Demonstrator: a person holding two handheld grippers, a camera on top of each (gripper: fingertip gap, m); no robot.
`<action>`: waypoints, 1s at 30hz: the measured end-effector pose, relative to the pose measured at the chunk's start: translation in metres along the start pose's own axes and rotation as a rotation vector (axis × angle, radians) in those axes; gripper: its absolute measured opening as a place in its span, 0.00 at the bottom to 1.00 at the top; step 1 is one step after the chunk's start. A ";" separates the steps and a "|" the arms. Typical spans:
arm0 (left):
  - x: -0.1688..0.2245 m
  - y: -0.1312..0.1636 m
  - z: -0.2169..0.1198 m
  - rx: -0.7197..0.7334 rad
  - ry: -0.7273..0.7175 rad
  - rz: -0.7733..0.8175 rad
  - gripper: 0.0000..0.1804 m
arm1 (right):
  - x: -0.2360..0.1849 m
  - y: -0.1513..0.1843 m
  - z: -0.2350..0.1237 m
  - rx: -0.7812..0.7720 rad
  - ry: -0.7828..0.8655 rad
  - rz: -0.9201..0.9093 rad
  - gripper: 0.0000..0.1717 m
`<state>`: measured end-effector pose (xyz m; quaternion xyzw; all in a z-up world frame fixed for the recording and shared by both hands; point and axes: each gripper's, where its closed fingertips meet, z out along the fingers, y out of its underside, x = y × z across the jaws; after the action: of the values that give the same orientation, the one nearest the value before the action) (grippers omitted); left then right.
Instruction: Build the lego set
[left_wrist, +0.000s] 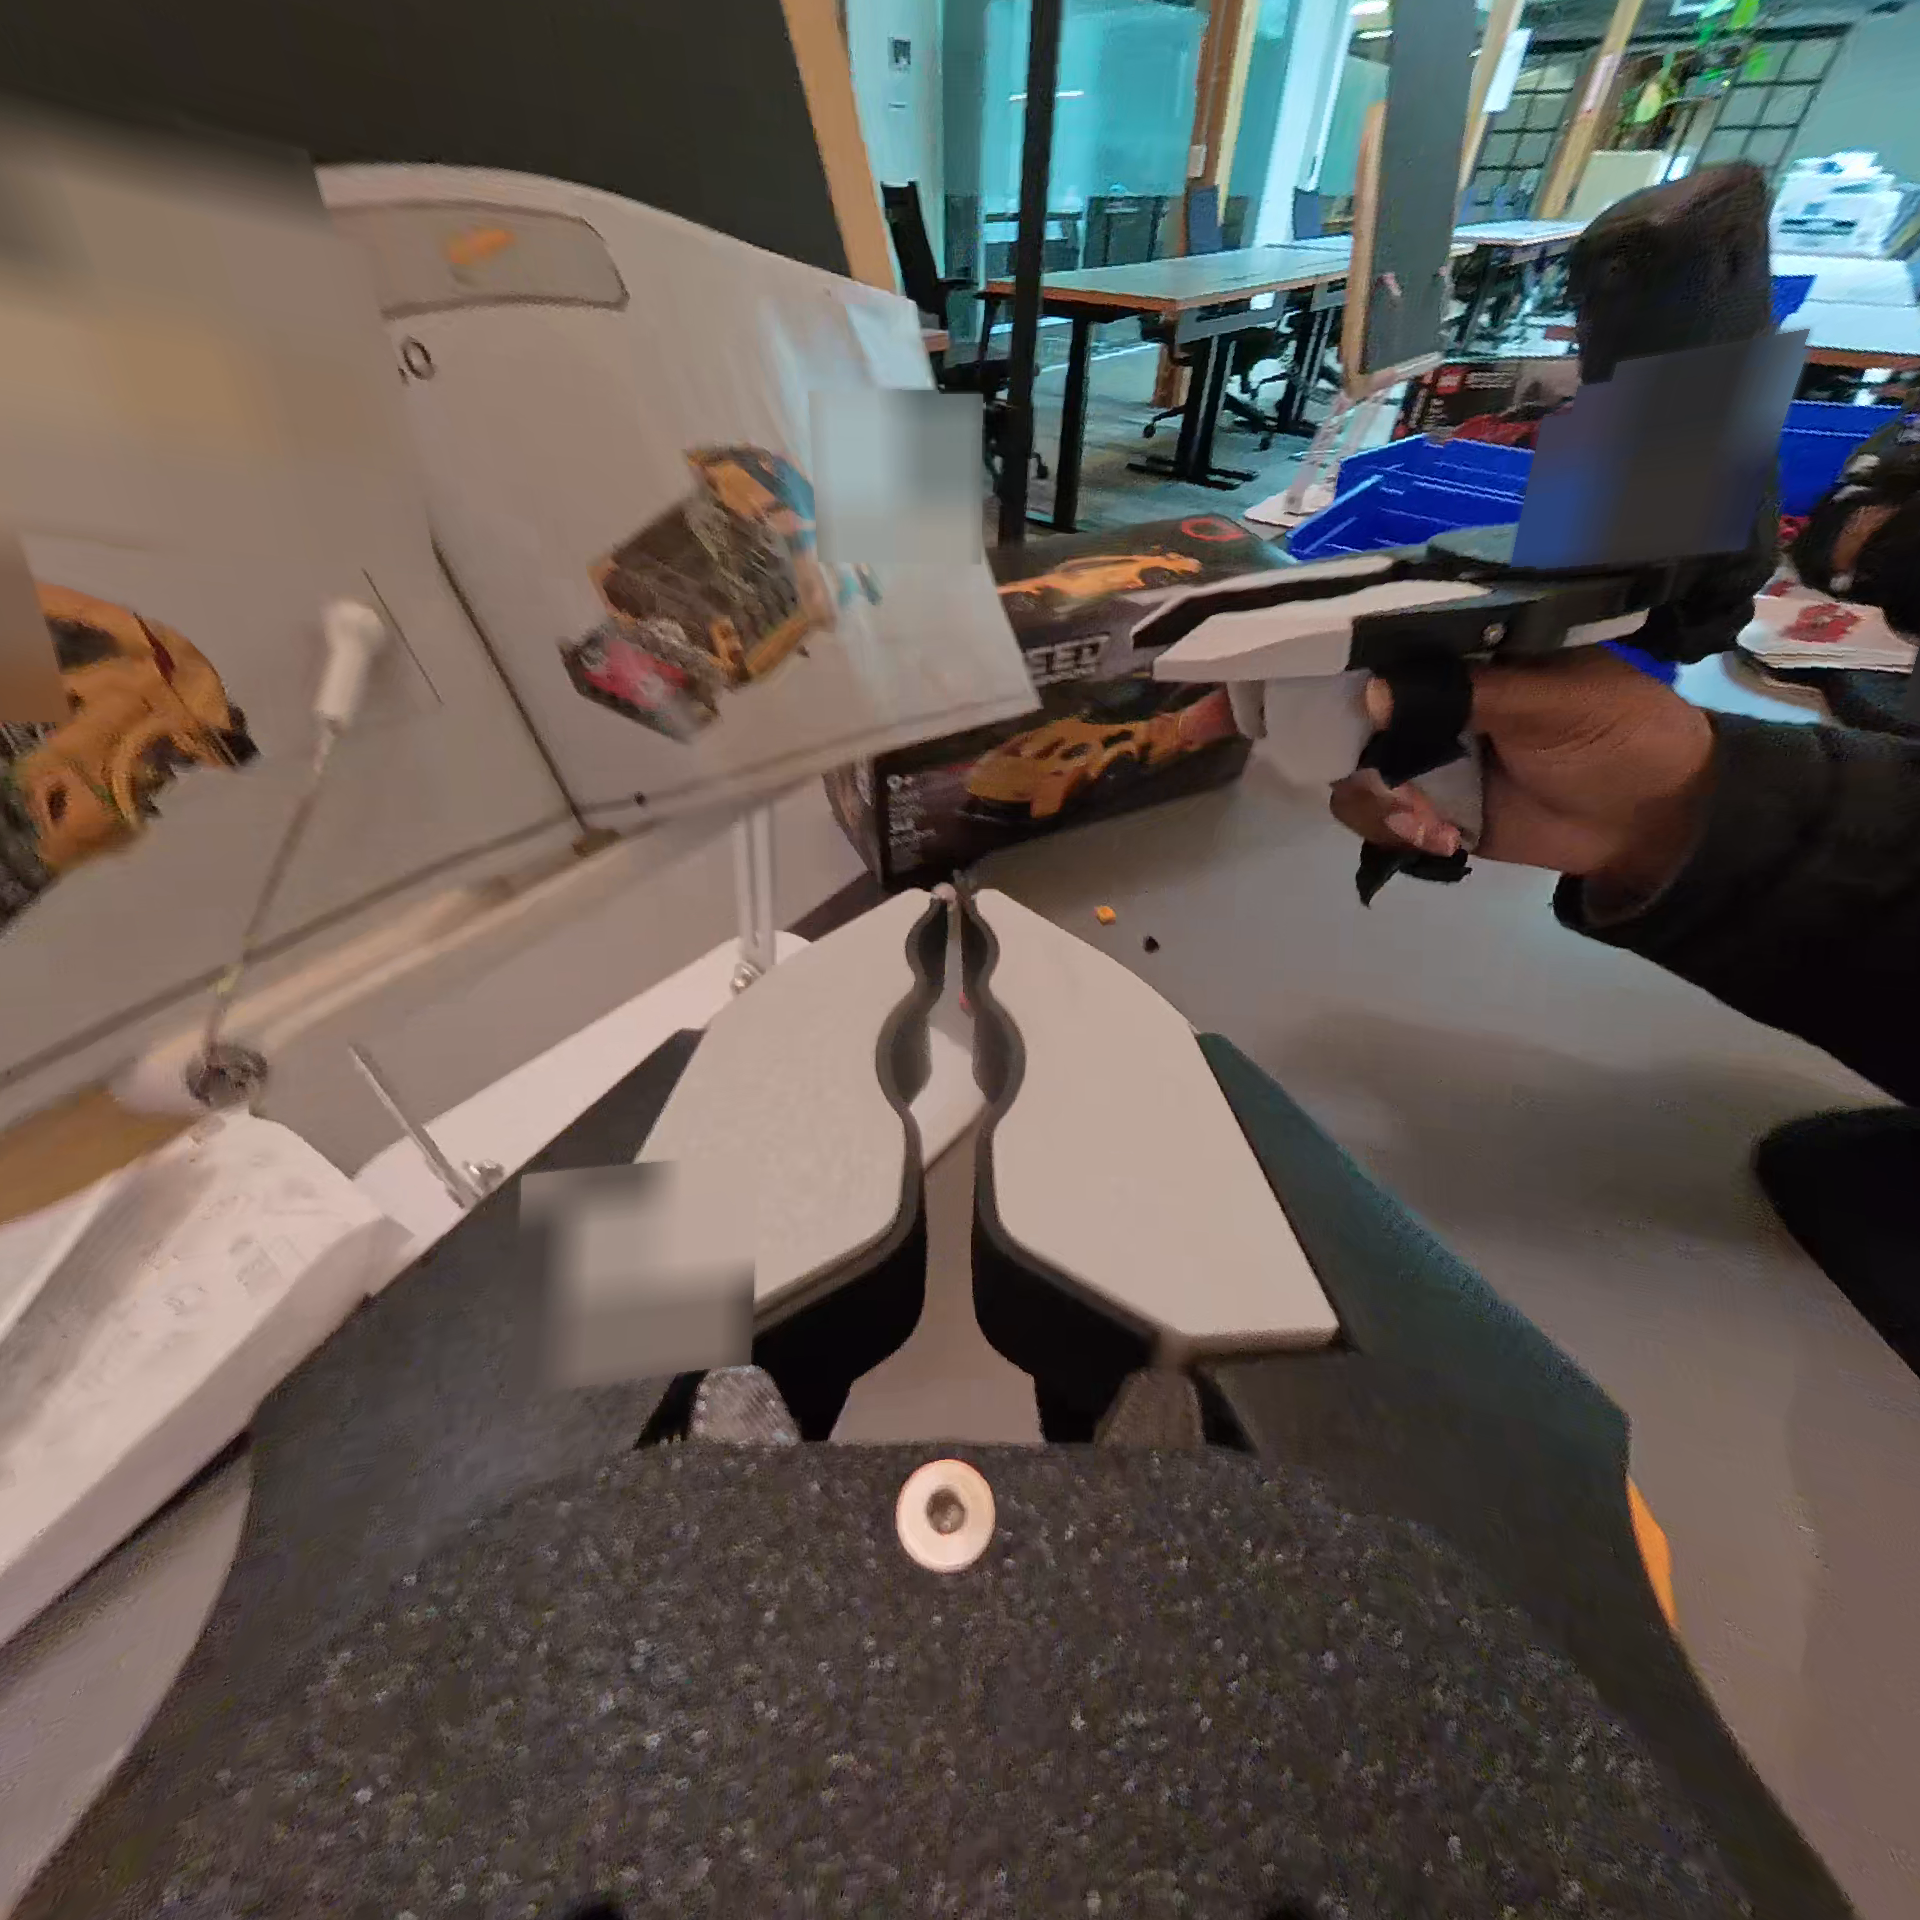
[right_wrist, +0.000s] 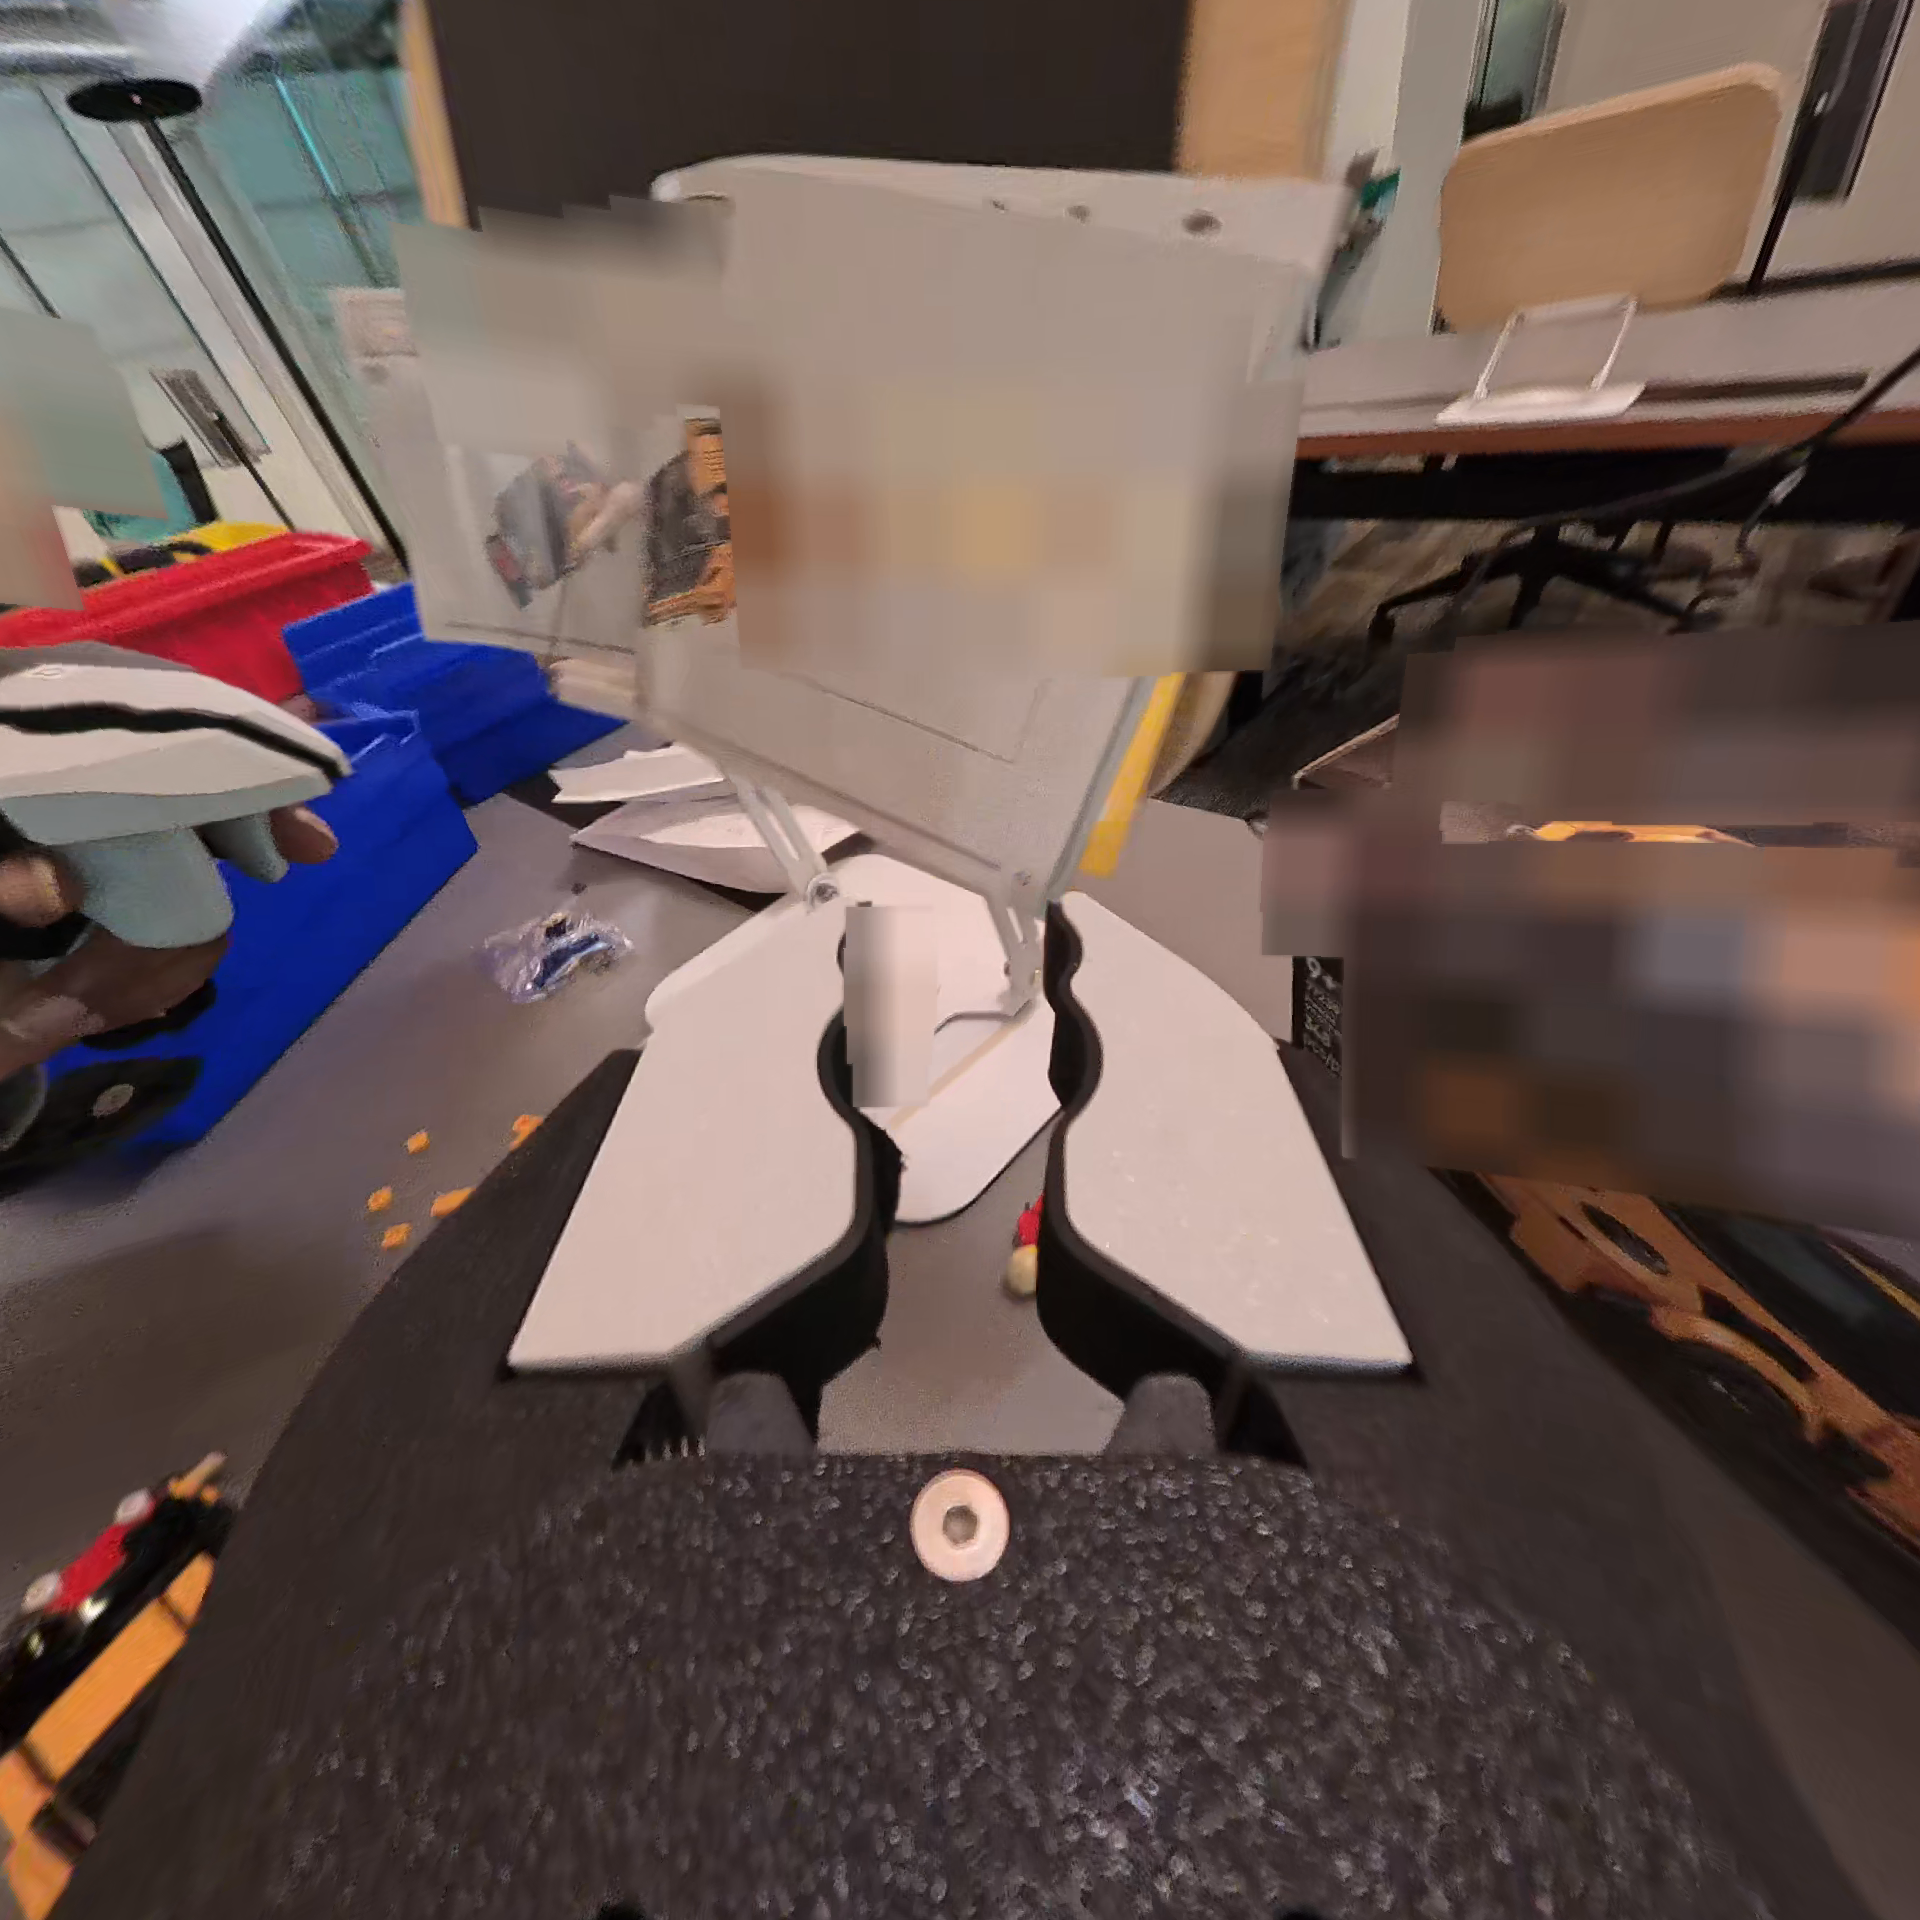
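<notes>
My left gripper (left_wrist: 953, 899) is shut, its tips together above the grey table (left_wrist: 1455, 1039), just in front of a dark box with a yellow car on it (left_wrist: 1060, 748). A white stand holding an open picture booklet (left_wrist: 727, 582) is close on its left. My right gripper (right_wrist: 951, 925) is open and holds nothing. It hovers over the stand's white base (right_wrist: 966, 1143), with the tilted stand (right_wrist: 935, 727) right ahead. A small red piece and a cream piece (right_wrist: 1023, 1252) lie on the table between its fingers. Each gripper also shows in the other's view, the right one (left_wrist: 1174, 649) and the left one (right_wrist: 312, 764).
Blue bins (right_wrist: 395, 727) and a red bin (right_wrist: 208, 592) stand at the left. A clear bag of small parts (right_wrist: 556, 951) and several loose orange pieces (right_wrist: 416, 1195) lie on the table. A partly built red and orange model (right_wrist: 104, 1579) is near. An open white booklet (left_wrist: 156, 1320) lies by the stand. Left tips to right tips: about 15 cm.
</notes>
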<state>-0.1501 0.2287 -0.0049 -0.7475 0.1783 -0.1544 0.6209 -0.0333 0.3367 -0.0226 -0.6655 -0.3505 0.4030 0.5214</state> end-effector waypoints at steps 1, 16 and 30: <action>0.006 0.006 -0.006 0.004 0.008 0.000 0.01 | -0.011 0.000 -0.009 0.011 0.003 -0.035 0.18; 0.050 0.066 -0.016 0.044 -0.027 -0.058 0.00 | -0.036 0.050 -0.045 0.158 0.227 -0.280 0.13; 0.004 0.057 -0.045 0.262 -0.148 -0.190 0.00 | -0.052 0.052 -0.052 0.171 0.179 -0.264 0.07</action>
<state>-0.1707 0.1784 -0.0528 -0.6830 0.0389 -0.1789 0.7071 -0.0059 0.2585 -0.0574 -0.6002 -0.3517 0.2985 0.6535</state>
